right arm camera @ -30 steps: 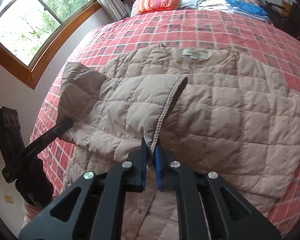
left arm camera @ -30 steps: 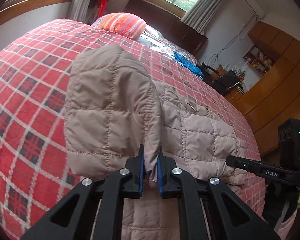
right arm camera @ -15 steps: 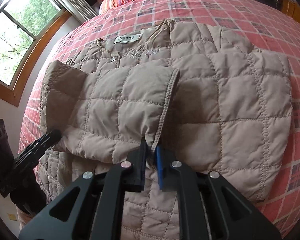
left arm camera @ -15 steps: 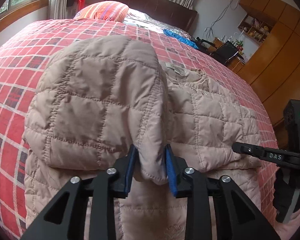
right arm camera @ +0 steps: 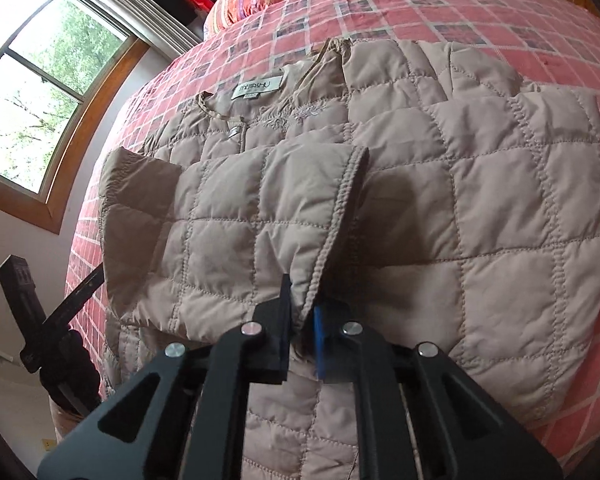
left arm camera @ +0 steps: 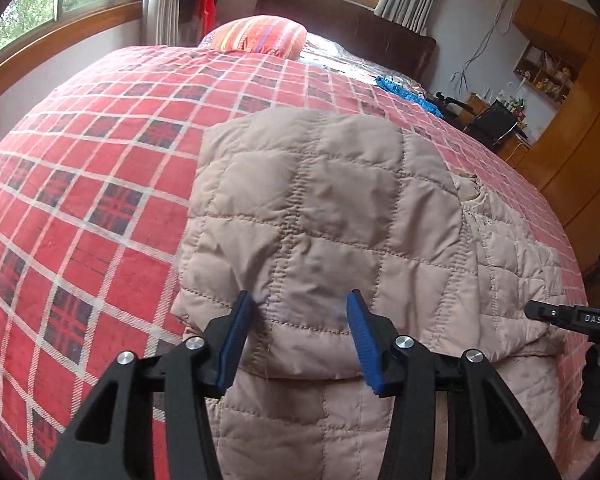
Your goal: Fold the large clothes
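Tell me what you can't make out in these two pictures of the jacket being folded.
- Quilted jacket hem: cut off by the lower edge and the gripper frame in both wrist views.
- Neck label wording: too small and warped in the right wrist view.
- Jacket front under the folded sleeve: covered by it in the left wrist view.
- Shelf items: too small, left wrist view.

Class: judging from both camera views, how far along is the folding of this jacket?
Done: one sleeve lies across the jacket. In hand: right hand-held gripper pinches the cuff; left hand-held gripper is open. Left: the remaining folds, since the collar label is uncovered.
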